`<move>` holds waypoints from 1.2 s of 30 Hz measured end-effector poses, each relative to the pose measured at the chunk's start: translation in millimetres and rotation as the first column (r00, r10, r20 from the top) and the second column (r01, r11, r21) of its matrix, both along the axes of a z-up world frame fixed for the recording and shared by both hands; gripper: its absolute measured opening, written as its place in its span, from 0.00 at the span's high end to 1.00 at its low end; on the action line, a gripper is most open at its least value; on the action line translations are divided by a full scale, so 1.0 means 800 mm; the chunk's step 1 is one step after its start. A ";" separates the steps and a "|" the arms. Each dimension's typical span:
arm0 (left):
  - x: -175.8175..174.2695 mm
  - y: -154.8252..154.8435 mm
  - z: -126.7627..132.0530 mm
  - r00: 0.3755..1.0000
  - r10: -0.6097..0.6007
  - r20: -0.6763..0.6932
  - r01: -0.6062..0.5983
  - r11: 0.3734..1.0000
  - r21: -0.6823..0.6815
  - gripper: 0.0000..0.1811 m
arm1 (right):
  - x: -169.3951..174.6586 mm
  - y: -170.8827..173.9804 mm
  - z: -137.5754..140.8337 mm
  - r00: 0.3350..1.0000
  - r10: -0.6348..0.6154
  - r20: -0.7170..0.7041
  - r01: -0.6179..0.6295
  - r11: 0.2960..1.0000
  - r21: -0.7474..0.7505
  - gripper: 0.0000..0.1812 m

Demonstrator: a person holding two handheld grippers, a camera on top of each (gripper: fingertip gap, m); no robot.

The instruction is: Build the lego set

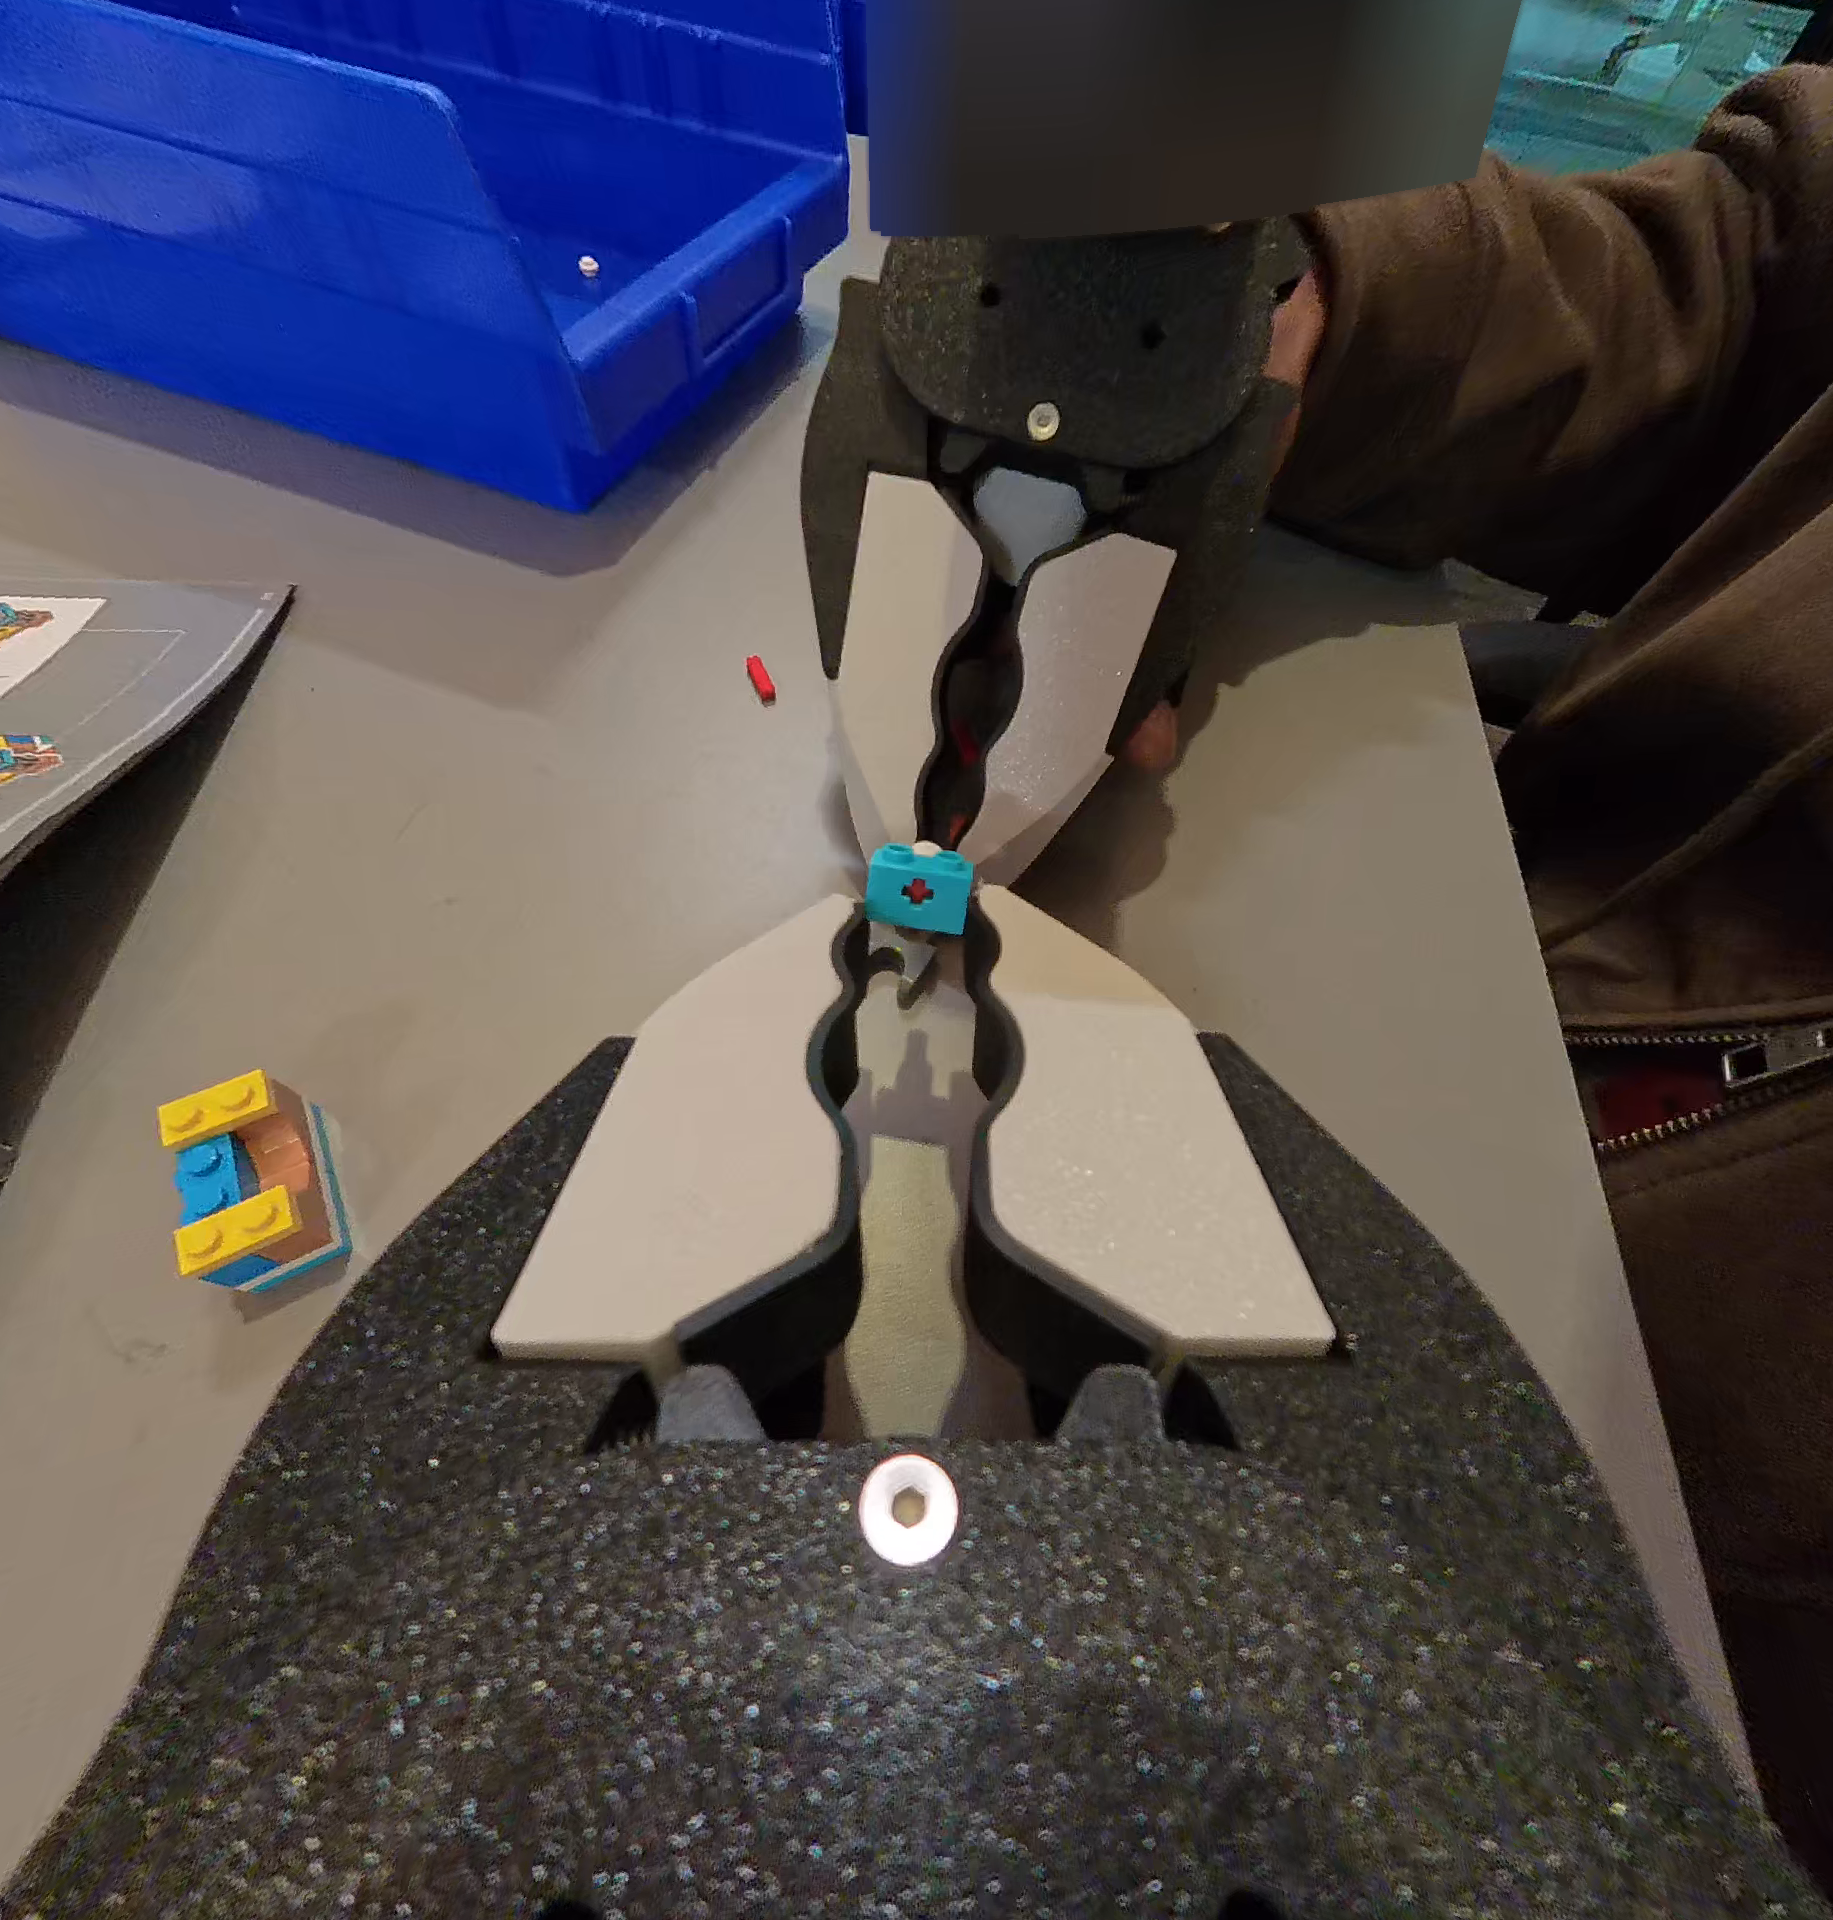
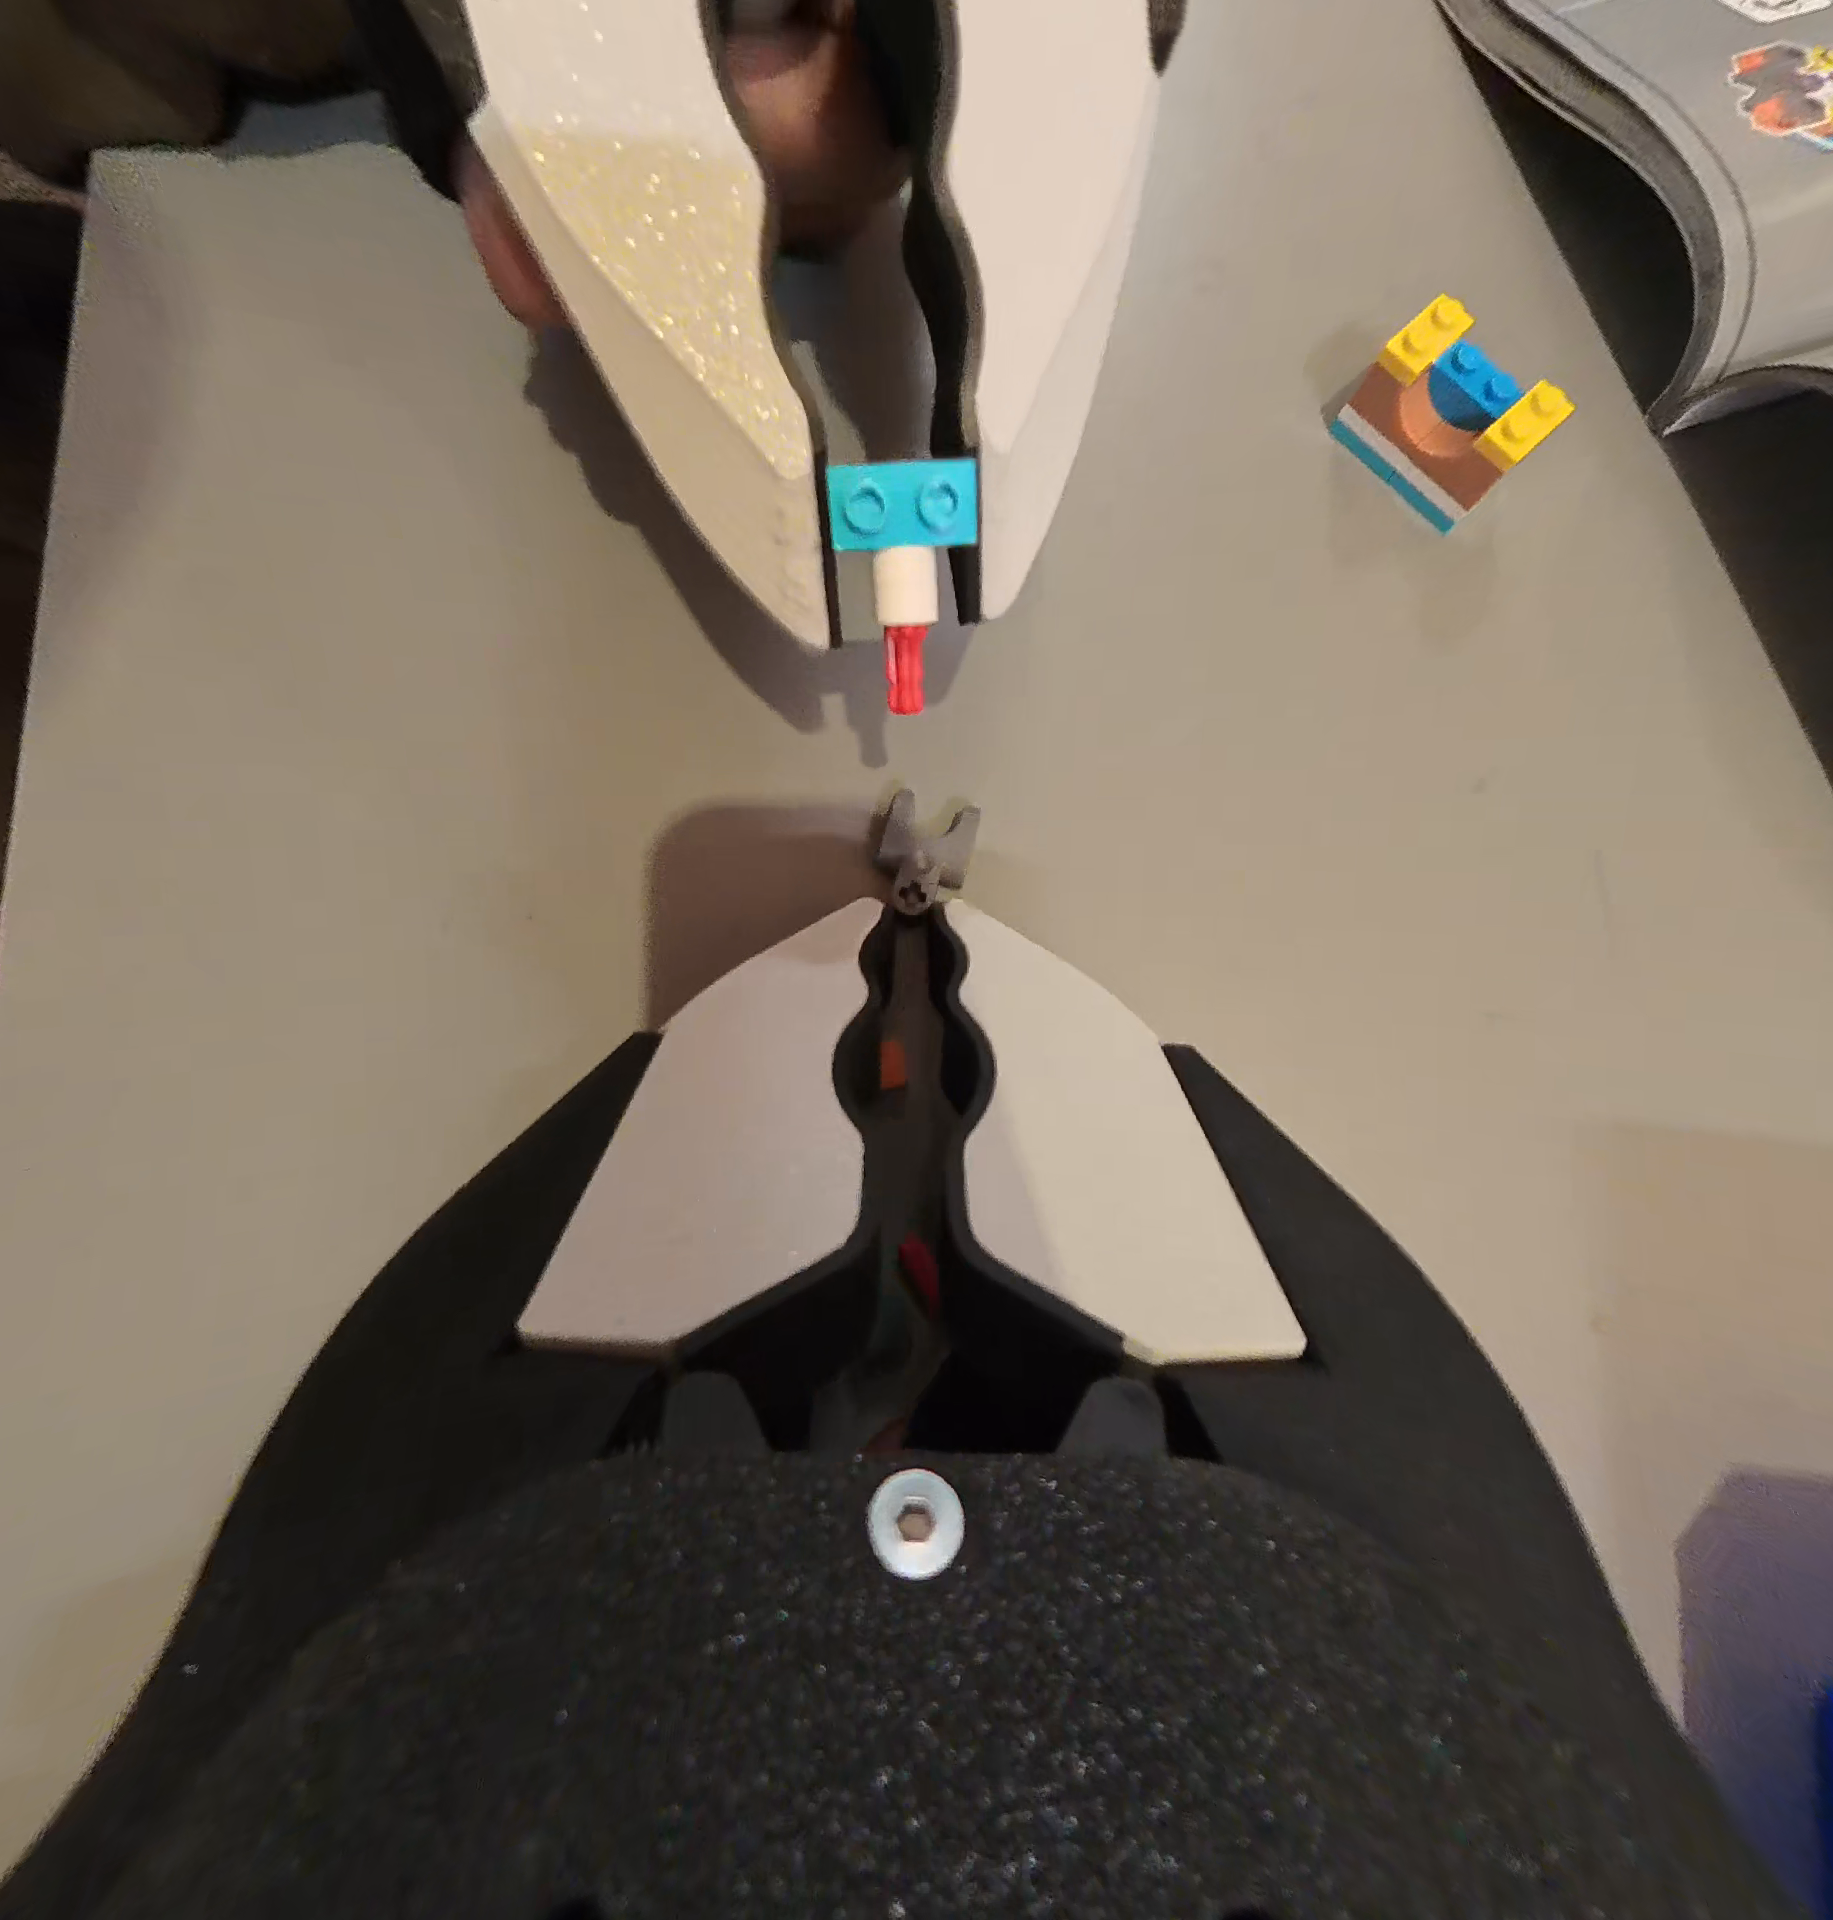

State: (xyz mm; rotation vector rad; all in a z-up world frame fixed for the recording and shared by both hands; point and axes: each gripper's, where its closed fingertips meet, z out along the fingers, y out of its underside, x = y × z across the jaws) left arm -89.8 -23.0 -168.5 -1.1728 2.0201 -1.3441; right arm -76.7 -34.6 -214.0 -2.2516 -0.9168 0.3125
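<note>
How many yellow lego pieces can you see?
2. Both sit on top of the small lego build lying on the table, one yellow piece on each side of its blue middle, the other nearer the camera. More might be hidden in the blue bin.

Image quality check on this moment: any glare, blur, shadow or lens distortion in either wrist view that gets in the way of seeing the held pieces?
Left wrist view: strong wide-angle bending at the blue bin; teal brick sharp; masked patch on top. Right wrist view: sparkly glare on a left gripper finger; soft shadows on the table; small grey piece in the right gripper slightly soft, readable.
</note>
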 end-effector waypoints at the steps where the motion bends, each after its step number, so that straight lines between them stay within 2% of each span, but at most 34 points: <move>1: 0.000 0.001 -0.001 1.000 -0.004 -0.006 0.004 1.000 0.000 0.90 | 0.000 0.001 0.000 1.000 -0.002 0.005 0.002 1.000 0.011 0.97; 9: -0.001 0.001 -0.004 0.999 -0.048 -0.001 0.048 0.998 0.039 0.90 | -0.004 0.009 0.018 1.000 0.010 -0.017 -0.009 0.995 0.097 0.97; 23: -0.001 -0.005 -0.005 0.997 -0.081 0.002 0.081 0.995 0.057 0.90 | -0.017 0.011 0.038 0.997 0.047 -0.057 -0.037 0.986 0.162 0.98; 36: -0.004 0.002 -0.014 0.996 -0.086 -0.016 0.088 0.987 0.133 0.91 | -0.018 0.013 0.036 0.994 0.039 -0.099 -0.024 0.989 0.146 1.00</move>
